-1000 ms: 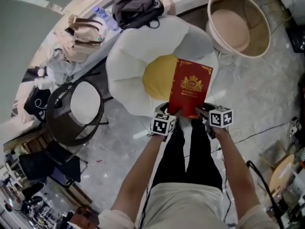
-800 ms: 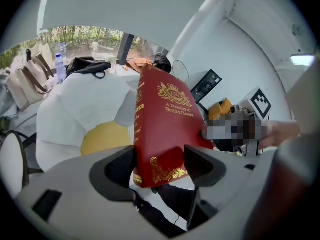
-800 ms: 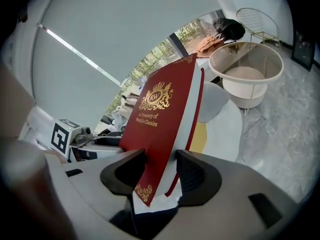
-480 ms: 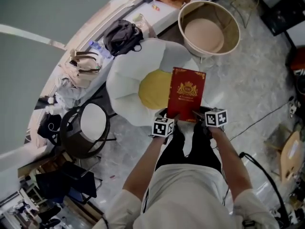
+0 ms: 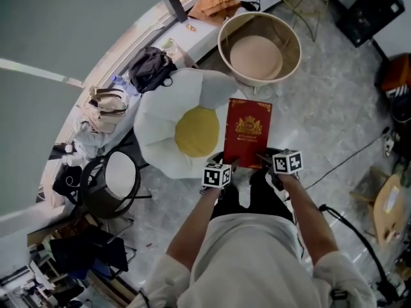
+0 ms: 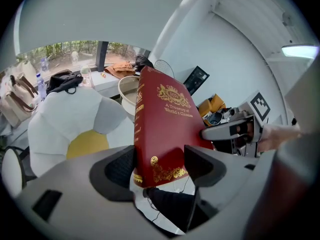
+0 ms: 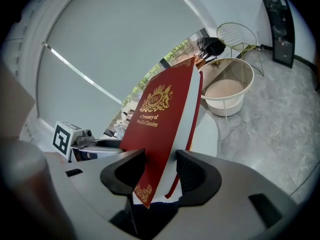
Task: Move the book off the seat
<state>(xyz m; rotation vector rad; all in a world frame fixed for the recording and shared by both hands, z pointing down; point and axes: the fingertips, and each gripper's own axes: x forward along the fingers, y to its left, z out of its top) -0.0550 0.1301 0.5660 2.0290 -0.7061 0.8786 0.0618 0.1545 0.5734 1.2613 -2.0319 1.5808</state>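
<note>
- Between two grippers, in the air at the right edge of the seat: closed red book, with a gilt crest and title on the cover.
- Gripped at its near end only, far end pointing toward the tub; cover up in the head view, tilted steeply up in both gripper views.
- At the near spine corner: left gripper, clamped on the book, one pad on each cover, jaws set wide.
- At the near page-edge corner: right gripper, also clamped on the book, jaws set narrower than the left.
- Just left of the book and partly under it in the head view: white, petal-shaped seat cushion with a yellow centre.
- Beyond the book's far end: round beige tub, standing on the floor.
- Behind the seat, on a curved window ledge: dark backpack, with pale bags further left.
- Left of the seat: round stool with a black frame and white top.
- Below everything: grey marbled floor, with a thin cable to the right.
</note>
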